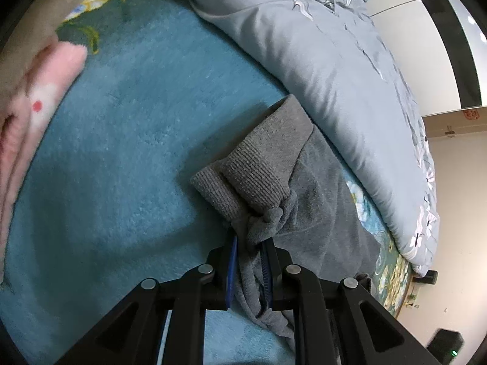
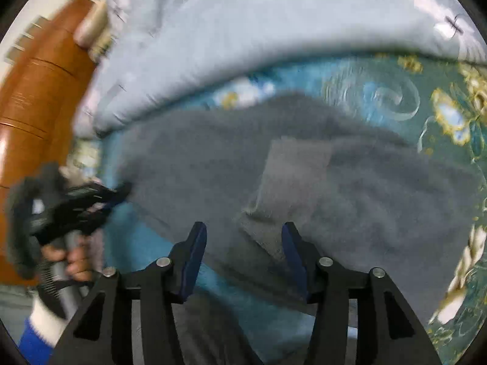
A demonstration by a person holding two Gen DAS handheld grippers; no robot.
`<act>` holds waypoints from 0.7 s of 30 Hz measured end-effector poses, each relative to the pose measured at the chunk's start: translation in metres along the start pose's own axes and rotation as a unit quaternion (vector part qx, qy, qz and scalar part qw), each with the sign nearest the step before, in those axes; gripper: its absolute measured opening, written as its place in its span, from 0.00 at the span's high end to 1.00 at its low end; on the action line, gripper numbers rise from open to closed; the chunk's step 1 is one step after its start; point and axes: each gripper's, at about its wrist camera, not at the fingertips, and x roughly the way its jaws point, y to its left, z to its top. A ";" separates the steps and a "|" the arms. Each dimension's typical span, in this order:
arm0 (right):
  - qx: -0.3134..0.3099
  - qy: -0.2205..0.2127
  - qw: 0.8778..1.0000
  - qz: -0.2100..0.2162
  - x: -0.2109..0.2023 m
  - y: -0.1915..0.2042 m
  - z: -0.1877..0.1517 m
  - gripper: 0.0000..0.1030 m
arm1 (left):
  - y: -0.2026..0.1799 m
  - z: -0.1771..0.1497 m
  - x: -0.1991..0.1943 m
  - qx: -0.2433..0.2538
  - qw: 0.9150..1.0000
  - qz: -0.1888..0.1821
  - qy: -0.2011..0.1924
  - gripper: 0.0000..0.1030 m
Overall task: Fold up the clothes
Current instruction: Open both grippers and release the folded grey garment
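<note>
A grey fleece garment (image 2: 304, 164) lies spread on the teal blanket (image 1: 121, 152) of a bed. In the left wrist view my left gripper (image 1: 249, 243) is shut on a bunched part of the grey garment (image 1: 304, 194), just behind its ribbed cuff (image 1: 255, 176). In the right wrist view my right gripper (image 2: 243, 237) is open just above the garment, its blue pads (image 2: 194, 255) either side of a ribbed cuff (image 2: 292, 182). The left gripper (image 2: 91, 200) shows at the left of that view, in a person's hand, holding the garment's edge. The right wrist view is blurred.
A pale blue-grey quilt (image 1: 319, 60) is bunched along the far side of the bed. Pink folded cloth (image 1: 36, 106) lies at the left. A brown wooden headboard (image 2: 36, 97) stands at the left of the right wrist view. The floor (image 1: 456, 213) lies beyond the bed's edge.
</note>
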 end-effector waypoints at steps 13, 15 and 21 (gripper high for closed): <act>0.167 -0.147 0.974 -0.033 -0.130 -0.150 -0.073 0.46 | -0.256 -0.102 -0.086 0.363 0.919 -0.059 -0.143 0.97; 0.199 -0.153 0.967 -0.031 -0.139 -0.170 -0.087 0.46 | -0.324 -0.145 -0.094 0.445 0.879 -0.114 -0.126 0.97; 0.271 -0.142 0.952 -0.014 -0.121 -0.211 -0.129 0.46 | -0.396 -0.232 -0.022 0.546 0.832 -0.098 -0.004 0.97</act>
